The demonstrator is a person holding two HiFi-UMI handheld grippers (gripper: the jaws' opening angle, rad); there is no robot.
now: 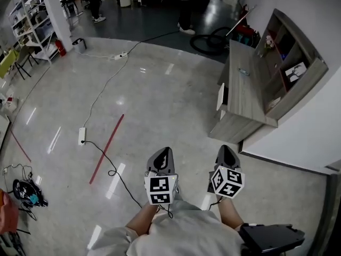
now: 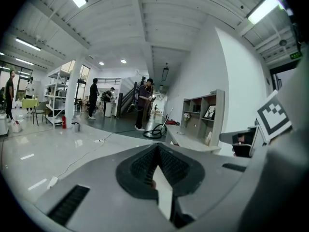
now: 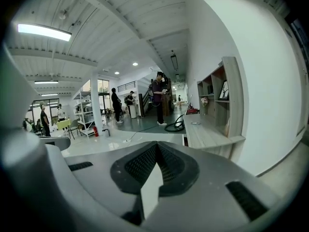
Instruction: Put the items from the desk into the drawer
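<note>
The grey wooden desk [image 1: 242, 97] stands against the right wall, some way ahead of me, with a shelf unit [image 1: 295, 71] on its far side. A small flat item [image 1: 243, 72] lies on the desktop. A white-fronted drawer [image 1: 220, 96] stands slightly out on the desk's floor side. My left gripper [image 1: 164, 152] and right gripper [image 1: 226, 149] are held side by side over the floor, short of the desk. Both are shut with nothing in them: the left gripper [image 2: 157, 146] and right gripper [image 3: 156, 145] show their jaws meeting. Each gripper view shows the desk [image 2: 186, 141] [image 3: 205, 132] ahead.
A power strip [image 1: 82, 135] with black cable and a red tape line [image 1: 106, 148] lie on the glossy floor to the left. A black hose coil [image 1: 210, 42] sits beyond the desk's far end. People [image 3: 157, 98] stand farther back. A black object [image 1: 272, 238] is at my right foot.
</note>
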